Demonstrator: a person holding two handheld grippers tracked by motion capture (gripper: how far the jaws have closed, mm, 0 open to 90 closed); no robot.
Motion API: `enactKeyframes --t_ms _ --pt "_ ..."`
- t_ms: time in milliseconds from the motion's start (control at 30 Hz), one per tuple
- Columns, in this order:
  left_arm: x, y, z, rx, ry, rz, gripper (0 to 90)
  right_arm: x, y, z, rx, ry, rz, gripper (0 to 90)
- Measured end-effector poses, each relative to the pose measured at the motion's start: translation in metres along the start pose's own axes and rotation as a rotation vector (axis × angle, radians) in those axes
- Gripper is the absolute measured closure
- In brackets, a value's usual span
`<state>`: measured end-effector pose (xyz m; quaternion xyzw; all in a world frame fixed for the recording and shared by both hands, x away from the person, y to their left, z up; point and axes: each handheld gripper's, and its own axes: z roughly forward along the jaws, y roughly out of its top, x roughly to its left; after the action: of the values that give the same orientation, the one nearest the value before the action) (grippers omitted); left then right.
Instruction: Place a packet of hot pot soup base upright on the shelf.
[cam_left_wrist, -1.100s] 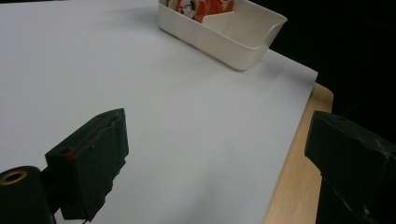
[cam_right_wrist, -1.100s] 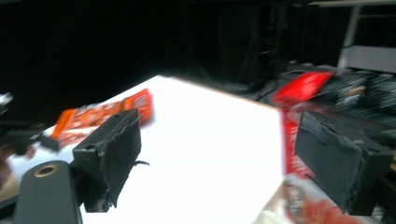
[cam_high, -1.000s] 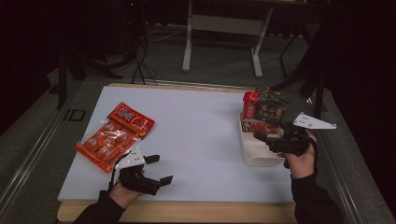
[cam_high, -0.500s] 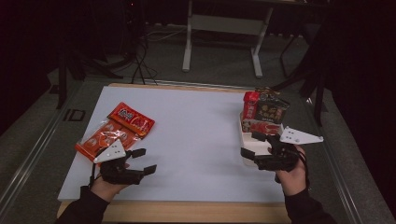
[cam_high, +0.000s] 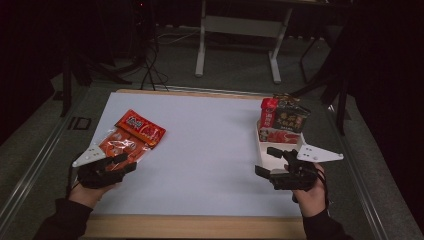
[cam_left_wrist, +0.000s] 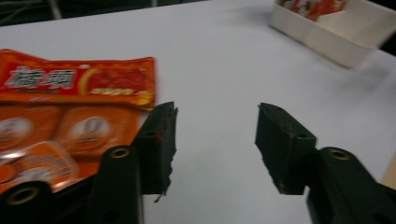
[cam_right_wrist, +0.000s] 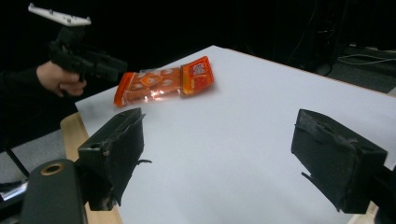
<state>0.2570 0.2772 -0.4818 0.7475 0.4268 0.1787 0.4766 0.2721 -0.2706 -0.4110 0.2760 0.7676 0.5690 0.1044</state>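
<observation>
An orange snack bag (cam_high: 131, 137) lies flat on the white table at the left, its red-labelled end pointing away from me. My left gripper (cam_high: 124, 164) hovers over the bag's near end, open with nothing between its jaws. In the left gripper view the bag (cam_left_wrist: 70, 107) lies under and beside the left jaw, and the left gripper (cam_left_wrist: 217, 119) spans bare table. My right gripper (cam_high: 264, 161) is open at the right, in front of a white tray (cam_high: 261, 145), and points left across the table. The right gripper (cam_right_wrist: 219, 123) faces the bag (cam_right_wrist: 163, 84) and the other hand's gripper (cam_right_wrist: 88, 60).
The white tray (cam_left_wrist: 336, 32) holds several upright snack packs (cam_high: 284, 120) at its far end. The table's wooden front edge (cam_high: 200, 226) runs below both hands. Dark table legs and cables stand on the floor beyond.
My left gripper has moved left and now sits over the bag's near end. My right gripper has drawn back from the tray towards the front edge and turned to the left.
</observation>
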Motion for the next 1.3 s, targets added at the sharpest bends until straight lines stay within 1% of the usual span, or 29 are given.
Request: enactKeyframes --t_ms 33,67,133,167,200,233,267,300,333,367,400,500,533,567,600,633,700,733,767,800,833,900,933,1000,1100,1167,1200,1233,1300 --pt "0.005 0.000 -0.001 0.008 0.016 0.000 58.2 0.001 0.000 0.000 0.001 0.002 -0.003 16.8" --pt "0.009 -0.001 -0.003 0.013 0.049 -0.001 61.2 0.003 0.000 0.001 0.001 0.007 -0.004 16.8" --pt "0.018 -0.002 -0.004 0.023 0.065 -0.013 70.9 0.005 0.000 0.001 -0.001 0.013 -0.007 16.8" --pt "0.022 -0.003 -0.004 0.029 0.087 -0.016 73.1 0.005 0.000 0.001 -0.003 0.017 -0.008 16.8" --pt "0.027 -0.004 -0.004 0.034 0.084 -0.028 78.0 0.006 0.000 0.001 -0.005 0.018 -0.010 16.9" --pt "0.031 -0.005 -0.004 0.036 0.092 -0.037 80.1 0.006 0.000 0.001 -0.007 0.019 -0.010 16.9" --pt "0.035 -0.005 -0.003 0.043 0.111 -0.039 82.5 0.007 0.000 0.001 -0.009 0.020 -0.010 16.9" --pt "0.039 -0.006 -0.003 0.052 0.117 -0.046 86.2 0.007 -0.001 0.001 -0.010 0.021 -0.010 17.0" --pt "0.039 -0.006 -0.003 0.052 0.117 -0.046 87.9 0.007 -0.001 0.001 -0.008 0.021 -0.012 17.0" --pt "0.047 -0.008 -0.001 0.064 0.144 -0.065 89.4 0.007 -0.001 0.001 -0.006 0.021 -0.013 17.0" --pt "0.051 -0.009 -0.001 0.075 0.157 -0.065 89.7 0.007 -0.002 0.002 -0.003 0.022 -0.011 17.0" --pt "0.063 -0.011 0.002 0.094 0.193 -0.082 89.7 0.007 -0.003 0.002 0.003 0.022 -0.007 17.0" --pt "0.063 -0.011 0.002 0.094 0.193 -0.082 89.8 0.007 -0.003 0.002 0.003 0.022 -0.007 17.0" --pt "0.070 -0.012 0.003 0.098 0.210 -0.094 89.8 0.005 -0.005 0.003 0.004 0.022 -0.003 17.0" --pt "0.070 -0.012 0.003 0.098 0.210 -0.094 89.8 0.005 -0.005 0.003 0.004 0.022 -0.003 17.0" --pt "0.076 -0.012 0.004 0.108 0.237 -0.087 89.8 0.004 -0.005 0.003 0.008 0.020 0.002 17.0" --pt "0.082 -0.012 0.006 0.118 0.247 -0.088 89.8 0.004 -0.006 0.004 0.009 0.026 0.005 17.0" --pt "0.085 -0.012 0.007 0.123 0.268 -0.088 89.8 0.004 -0.006 0.004 0.012 0.024 0.003 17.0" --pt "0.085 -0.012 0.007 0.123 0.268 -0.088 89.9 0.004 -0.007 0.005 0.011 0.024 0.002 17.0" --pt "0.091 -0.013 0.008 0.127 0.282 -0.096 89.9 0.003 -0.007 0.005 0.011 0.027 0.004 17.0" --pt "0.095 -0.014 0.009 0.138 0.298 -0.095 89.9 0.003 -0.007 0.005 0.012 0.028 0.008 17.0" --pt "0.102 -0.016 0.010 0.150 0.304 -0.106 90.0 0.003 -0.008 0.006 0.014 0.028 0.006 17.0" --pt "0.105 -0.018 0.011 0.161 0.317 -0.107 90.0 0.003 -0.008 0.006 0.014 0.031 0.008 17.0" --pt "0.111 -0.021 0.012 0.167 0.325 -0.125 90.0 0.003 -0.008 0.006 0.015 0.032 0.008 17.0" --pt "0.117 -0.025 0.016 0.195 0.343 -0.127 90.0 0.003 -0.008 0.007 0.016 0.035 0.008 17.0" --pt "0.120 -0.026 0.019 0.203 0.347 -0.129 90.0 0.003 -0.009 0.008 0.019 0.038 0.008 17.0" --pt "0.121 -0.027 0.020 0.200 0.357 -0.133 90.0 0.003 -0.009 0.008 0.020 0.039 0.009 16.9" --pt "0.123 -0.028 0.021 0.201 0.357 -0.135 90.0 0.003 -0.009 0.009 0.021 0.039 0.010 17.0" --pt "0.126 -0.028 0.022 0.208 0.369 -0.138 90.0 0.003 -0.010 0.010 0.017 0.032 0.011 17.4"
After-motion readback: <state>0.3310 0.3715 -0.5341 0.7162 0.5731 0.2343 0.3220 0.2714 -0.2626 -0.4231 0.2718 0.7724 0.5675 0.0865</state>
